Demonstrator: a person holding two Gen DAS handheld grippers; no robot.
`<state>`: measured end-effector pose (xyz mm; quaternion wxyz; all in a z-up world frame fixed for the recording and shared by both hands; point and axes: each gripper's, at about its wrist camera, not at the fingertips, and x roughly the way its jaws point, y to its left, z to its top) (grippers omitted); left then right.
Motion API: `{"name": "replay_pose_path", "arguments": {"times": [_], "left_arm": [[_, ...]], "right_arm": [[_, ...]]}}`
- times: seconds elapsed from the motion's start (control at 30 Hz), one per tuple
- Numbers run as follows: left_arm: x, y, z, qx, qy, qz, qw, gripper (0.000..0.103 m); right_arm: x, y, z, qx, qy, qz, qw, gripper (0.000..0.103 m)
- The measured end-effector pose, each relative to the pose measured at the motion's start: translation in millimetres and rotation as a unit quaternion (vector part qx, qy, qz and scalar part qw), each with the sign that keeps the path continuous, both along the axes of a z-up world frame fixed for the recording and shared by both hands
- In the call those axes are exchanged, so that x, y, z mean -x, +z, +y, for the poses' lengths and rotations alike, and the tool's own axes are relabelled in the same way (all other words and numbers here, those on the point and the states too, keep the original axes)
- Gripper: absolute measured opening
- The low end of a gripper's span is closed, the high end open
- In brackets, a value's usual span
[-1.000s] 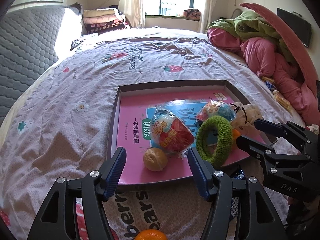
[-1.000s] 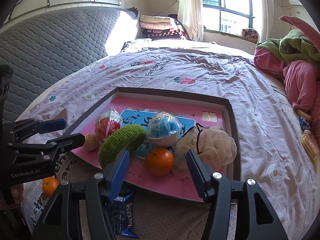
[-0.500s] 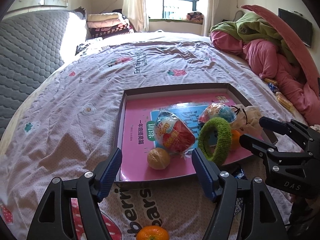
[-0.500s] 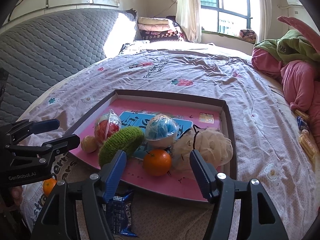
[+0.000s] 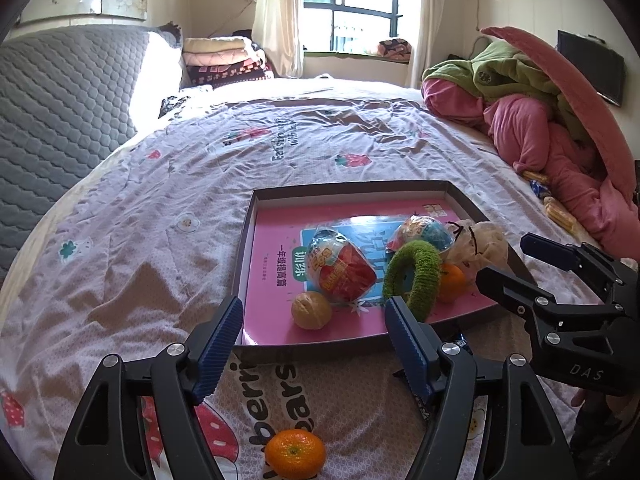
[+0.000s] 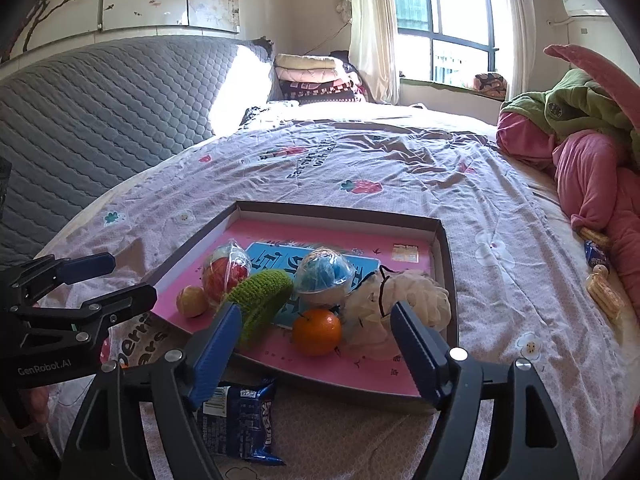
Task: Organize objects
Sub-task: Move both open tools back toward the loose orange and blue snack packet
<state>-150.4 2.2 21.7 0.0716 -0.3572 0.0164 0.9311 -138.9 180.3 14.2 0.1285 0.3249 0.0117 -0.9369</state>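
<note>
1. A shallow brown cardboard tray (image 6: 442,248) with a pink printed liner lies on the floral bedsheet (image 5: 160,216).
2. Inside it sit a tan walnut-like ball (image 5: 311,310), a red wrapped toy ball (image 5: 343,266), a blue wrapped ball (image 6: 325,272), a green knitted ring (image 5: 414,276), an orange tangerine (image 6: 317,331) and a cream mesh bath puff (image 6: 400,300).
3. A second tangerine (image 5: 295,454) and a blue snack packet (image 6: 240,424) lie on the sheet outside the tray.
4. The left gripper (image 5: 314,346) stands wide, empty; the right gripper (image 6: 316,350) is opening, gripping nothing.
</note>
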Motion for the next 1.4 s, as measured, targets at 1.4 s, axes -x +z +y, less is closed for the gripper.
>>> {"name": "replay_pose_path", "arguments": {"times": [1.4], "left_arm": [[-95.2,-1.3,-32.3,0.005,0.042,0.011,0.9990,0.077]], "right_arm": [[-92.7,19.6,-10.5,0.002,-0.014,0.060,0.998,0.084]]}}
